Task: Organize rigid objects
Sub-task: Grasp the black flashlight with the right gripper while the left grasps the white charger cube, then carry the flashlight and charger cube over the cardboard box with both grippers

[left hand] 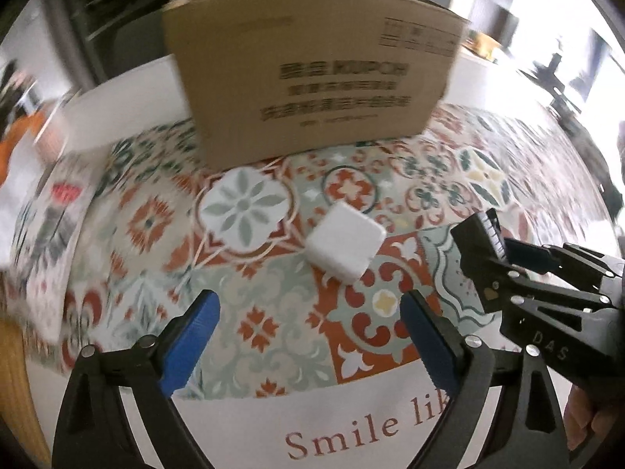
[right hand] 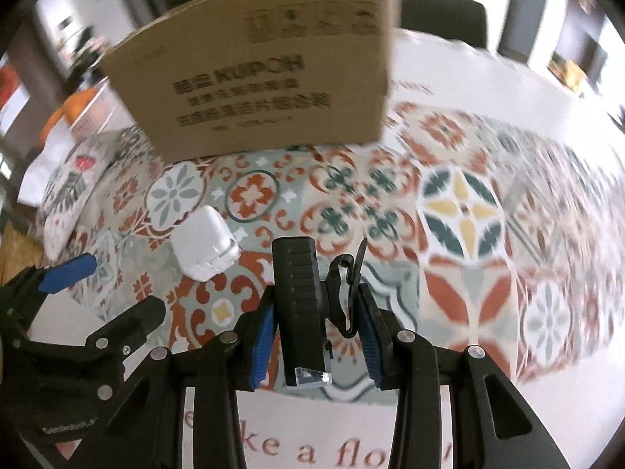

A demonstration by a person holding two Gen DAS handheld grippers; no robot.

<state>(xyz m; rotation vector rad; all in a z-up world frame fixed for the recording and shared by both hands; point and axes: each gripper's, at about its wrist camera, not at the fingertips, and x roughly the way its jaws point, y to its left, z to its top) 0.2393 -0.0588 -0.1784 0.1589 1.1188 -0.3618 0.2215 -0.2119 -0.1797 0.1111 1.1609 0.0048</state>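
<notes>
A white square charger block [left hand: 344, 241] lies on the patterned tablecloth, a little ahead of my open, empty left gripper [left hand: 308, 332]; it also shows in the right wrist view [right hand: 205, 243]. My right gripper [right hand: 316, 336] is shut on a black rectangular device with a clip [right hand: 300, 305] and holds it above the cloth. In the left wrist view the right gripper [left hand: 484, 246] comes in from the right with the black device [left hand: 482, 240] in it. A brown cardboard box [left hand: 312, 78] stands upright behind the charger, also seen in the right wrist view [right hand: 265, 70].
The patterned tablecloth [left hand: 254, 312] covers the table, with printed lettering along its near edge. A folded floral cloth [left hand: 50, 234] lies at the left. The left gripper [right hand: 78, 293] shows at the left of the right wrist view.
</notes>
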